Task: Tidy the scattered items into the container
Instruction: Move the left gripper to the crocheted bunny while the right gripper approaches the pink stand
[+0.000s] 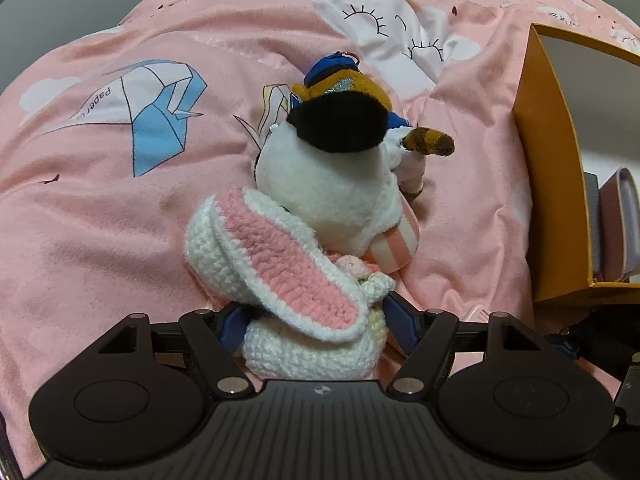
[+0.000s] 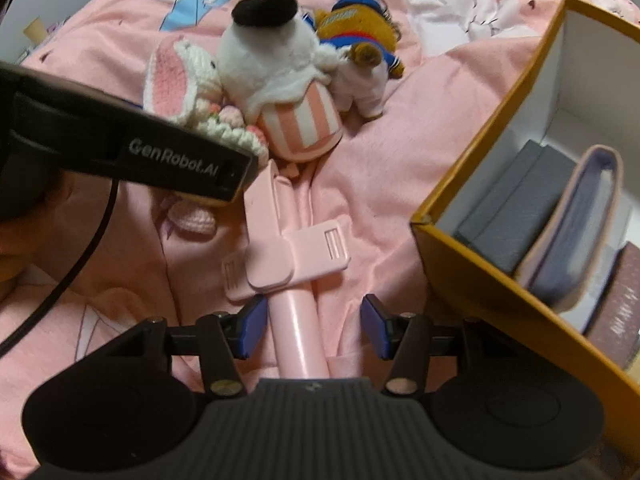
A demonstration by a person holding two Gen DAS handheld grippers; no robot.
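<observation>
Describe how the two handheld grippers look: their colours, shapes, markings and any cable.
Both grippers are black: a ribbed body, two round flat discs at the sides, and angled link arms with silver pins. The left gripper and the right gripper carry dark blue finger pads. In the right wrist view, the left one's side bears the white lettering "GenRobot.AI", and a black cable hangs from it.

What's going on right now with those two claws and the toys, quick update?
Left gripper open around crochet bunny. Right gripper open astride pink phone holder, not clamped. Orange box beside, partly filled. Nothing blocking.
</observation>
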